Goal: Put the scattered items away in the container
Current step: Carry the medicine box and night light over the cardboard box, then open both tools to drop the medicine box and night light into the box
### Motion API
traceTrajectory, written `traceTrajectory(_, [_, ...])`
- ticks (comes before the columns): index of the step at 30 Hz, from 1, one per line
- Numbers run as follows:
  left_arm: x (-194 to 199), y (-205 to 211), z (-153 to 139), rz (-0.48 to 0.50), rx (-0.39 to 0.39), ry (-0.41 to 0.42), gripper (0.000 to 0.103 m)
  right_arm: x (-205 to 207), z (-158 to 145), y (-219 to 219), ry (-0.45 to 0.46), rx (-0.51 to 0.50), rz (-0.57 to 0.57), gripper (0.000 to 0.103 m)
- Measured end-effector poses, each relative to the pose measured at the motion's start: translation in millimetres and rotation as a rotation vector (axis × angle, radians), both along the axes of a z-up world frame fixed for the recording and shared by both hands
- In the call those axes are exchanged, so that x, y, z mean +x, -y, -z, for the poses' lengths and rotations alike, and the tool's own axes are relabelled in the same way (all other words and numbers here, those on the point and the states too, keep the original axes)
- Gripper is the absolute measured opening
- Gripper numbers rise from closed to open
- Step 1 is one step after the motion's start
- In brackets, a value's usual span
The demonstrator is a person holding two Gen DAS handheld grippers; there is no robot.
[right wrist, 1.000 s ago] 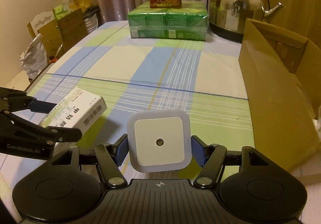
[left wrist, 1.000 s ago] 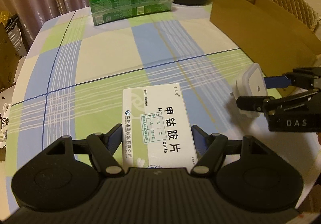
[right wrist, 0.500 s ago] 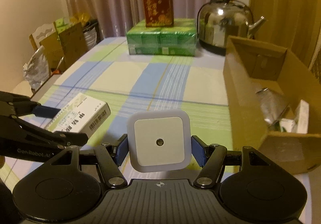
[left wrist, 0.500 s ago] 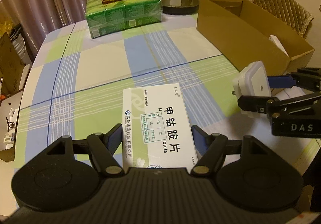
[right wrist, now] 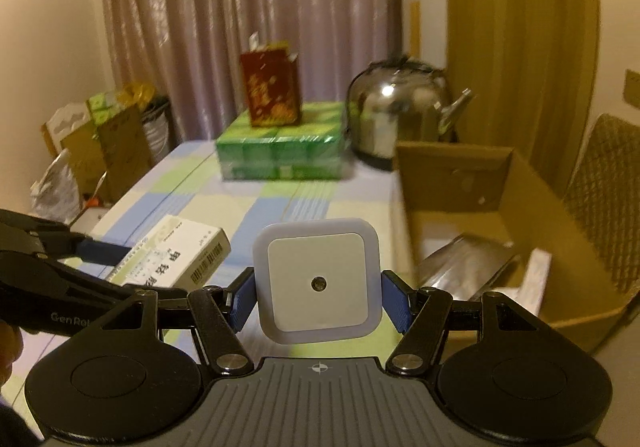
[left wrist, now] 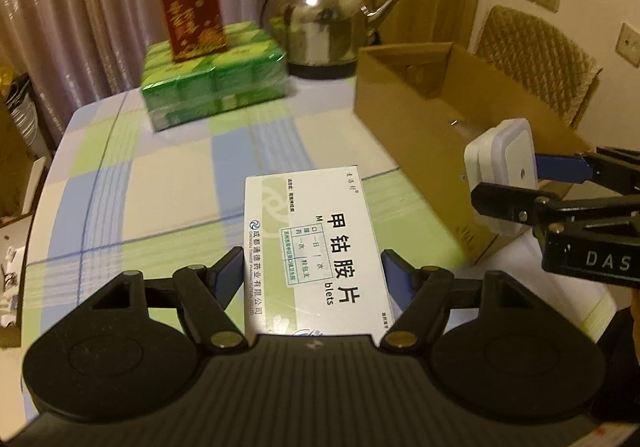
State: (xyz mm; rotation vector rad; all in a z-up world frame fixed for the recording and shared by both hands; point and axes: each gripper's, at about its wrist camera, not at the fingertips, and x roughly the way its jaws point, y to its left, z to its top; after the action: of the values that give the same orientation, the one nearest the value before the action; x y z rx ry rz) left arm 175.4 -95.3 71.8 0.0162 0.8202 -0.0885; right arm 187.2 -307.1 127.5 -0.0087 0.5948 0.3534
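Through the left wrist view, my left hand-held gripper [left wrist: 314, 277] is pinching the white medicine box [left wrist: 316, 251] above the checked table [left wrist: 168, 183], with the open cardboard box [left wrist: 432, 107] off to its right. My right hand-held gripper [left wrist: 532, 187] shows there too, clamping the square night light [left wrist: 506, 157] close to the carton's near wall. Through the right wrist view, the night light [right wrist: 318, 281] sits squeezed between the blue pads [right wrist: 242, 299], and the cardboard box [right wrist: 456, 191] lies ahead to the right, a foil pouch [right wrist: 464, 261] already inside. I judge this the carry step; next I must bring both items over the rim and release them.
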Motion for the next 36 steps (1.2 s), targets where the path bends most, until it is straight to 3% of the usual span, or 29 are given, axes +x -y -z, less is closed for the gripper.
traceTrajectory(16, [64,95,-32,0.133,-0.086,0.040,0.069,40,-18,100,0.055,-0.039,0.156,0.062])
traceTrajectory(36, [132,172,-16,0.179,-0.158,0.006,0.069,78,-4,178,0.035,-0.015,0.245,0.062])
